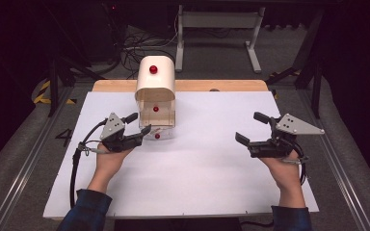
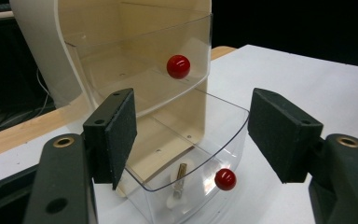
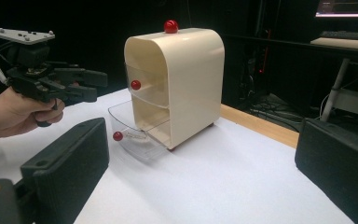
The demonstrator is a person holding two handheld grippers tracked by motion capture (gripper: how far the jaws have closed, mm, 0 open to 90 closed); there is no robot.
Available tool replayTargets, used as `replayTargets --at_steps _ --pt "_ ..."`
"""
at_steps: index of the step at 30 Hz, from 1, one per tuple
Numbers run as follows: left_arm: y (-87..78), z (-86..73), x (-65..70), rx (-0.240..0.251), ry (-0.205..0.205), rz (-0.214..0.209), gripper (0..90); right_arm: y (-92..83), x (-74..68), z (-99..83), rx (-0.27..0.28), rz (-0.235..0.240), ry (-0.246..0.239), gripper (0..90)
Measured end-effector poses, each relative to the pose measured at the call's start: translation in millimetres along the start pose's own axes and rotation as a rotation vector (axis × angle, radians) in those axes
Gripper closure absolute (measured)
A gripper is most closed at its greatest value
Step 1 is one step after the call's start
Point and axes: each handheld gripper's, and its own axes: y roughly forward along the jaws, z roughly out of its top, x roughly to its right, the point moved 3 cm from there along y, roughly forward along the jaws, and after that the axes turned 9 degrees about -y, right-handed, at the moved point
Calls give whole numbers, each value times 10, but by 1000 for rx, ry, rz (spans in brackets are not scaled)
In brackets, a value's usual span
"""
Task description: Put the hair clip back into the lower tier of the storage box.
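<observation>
Left gripper (image 1: 143, 133) sits at the near left corner of the cabinet (image 1: 155, 91), jaws apart, nothing between the pads. In the left gripper view the pads straddle the rim of the bottom drawer (image 2: 191, 163) without touching it. Red knob (image 2: 225, 179) on that drawer's front is low and to the right of the jaw line, so it's not lined up for a pinch yet.

Bottom drawer is clear plastic, pulled part way out toward the near side; a small clip-like thing (image 2: 180, 184) lies inside, can't tell what exactly. Drawer above it (image 2: 140, 70) is pushed in, its own red knob (image 2: 178, 66) flush with the front. Third red knob (image 1: 153, 69) on top of the cabinet.

My read: open jaws beside the drawer suit either reaching in for the item or resetting on the knob.

Right gripper (image 1: 250, 130) waits well apart on the right, also spread wide, empty, pointing at the cabinet. White board (image 1: 197, 192) covers the table.
</observation>
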Motion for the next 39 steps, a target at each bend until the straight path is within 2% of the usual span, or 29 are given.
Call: replayTargets --at_steps 23,29,39 --pt "-140 66 48 18 5 2 257 11 9 -13 -2 3 2 32" --pt "-173 92 66 33 -9 -2 226 18 5 -18 -5 5 3 33" --pt "-214 112 101 24 -13 -3 176 -27 38 -14 5 -5 8 32"
